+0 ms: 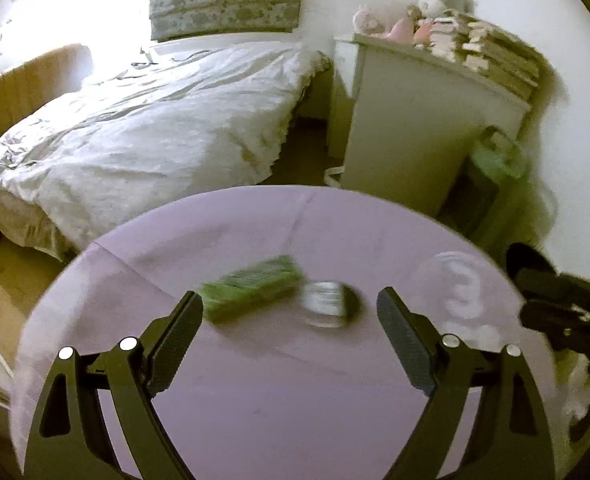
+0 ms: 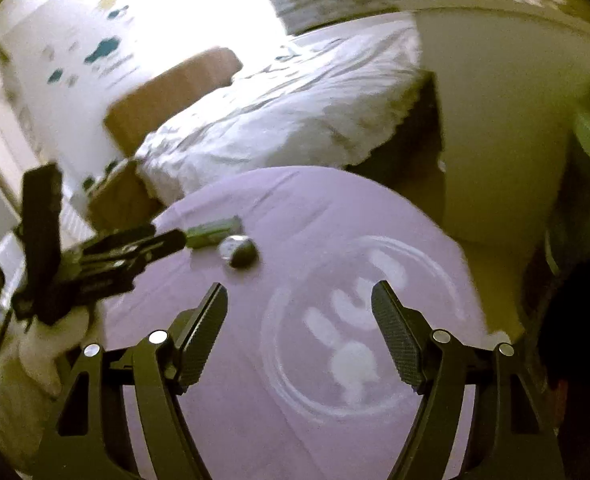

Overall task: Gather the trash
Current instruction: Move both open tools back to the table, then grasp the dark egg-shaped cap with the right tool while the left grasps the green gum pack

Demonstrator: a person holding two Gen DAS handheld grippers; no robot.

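The right hand-held gripper (image 2: 300, 334) hangs over a round tabletop covered in lilac cloth (image 2: 255, 420), its two black ribbed fingers (image 2: 203, 336) spread wide with nothing between them. Beneath the gap lies a clear round plastic lid with pale shapes on it (image 2: 355, 328), flat on the cloth. Farther off sit a small dark crumpled wrapper (image 2: 239, 252) and, just beside it, a green rectangular packet (image 2: 214, 232). The left hand-held gripper (image 2: 107, 258) reaches in from the left, one black tip near the green packet. Beyond the tabletop stands a bed with rumpled white bedding (image 2: 287, 112) and a brown cardboard box (image 2: 167, 96).
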